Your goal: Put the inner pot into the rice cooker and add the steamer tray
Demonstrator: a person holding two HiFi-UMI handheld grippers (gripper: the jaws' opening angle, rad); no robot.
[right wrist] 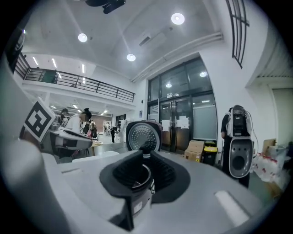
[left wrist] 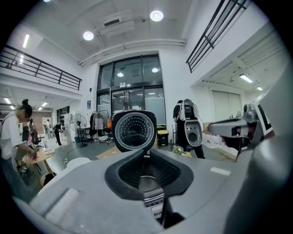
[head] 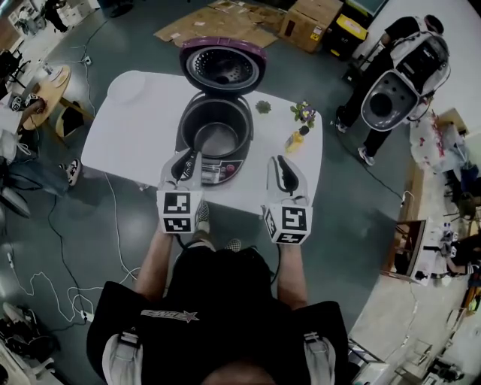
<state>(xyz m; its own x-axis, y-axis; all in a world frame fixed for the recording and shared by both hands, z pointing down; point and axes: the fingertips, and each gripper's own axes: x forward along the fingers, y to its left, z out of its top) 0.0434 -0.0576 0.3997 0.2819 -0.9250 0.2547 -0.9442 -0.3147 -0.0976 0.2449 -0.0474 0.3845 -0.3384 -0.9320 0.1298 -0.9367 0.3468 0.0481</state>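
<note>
The rice cooker (head: 197, 124) stands open on the white table (head: 128, 139), its purple-rimmed lid (head: 222, 66) tipped up at the back. A metal inner pot (head: 216, 138) sits inside the body. A white round dish-like thing (head: 129, 89) lies at the table's far left; I cannot tell whether it is the steamer tray. My left gripper (head: 188, 159) hovers just before the cooker's front left, and my right gripper (head: 284, 167) is to the cooker's front right. Both point at the cooker (left wrist: 134, 129) (right wrist: 143, 135). Each gripper's (left wrist: 146, 153) (right wrist: 144, 153) tips meet, with nothing held.
A small potted plant (head: 304, 113), a yellow bottle (head: 294, 140) and a green bit (head: 263, 107) sit on the table's right side. A person with a backpack rig (head: 398, 75) stands at the right. Cardboard boxes (head: 308, 19) lie behind; cables (head: 113, 218) run across the floor.
</note>
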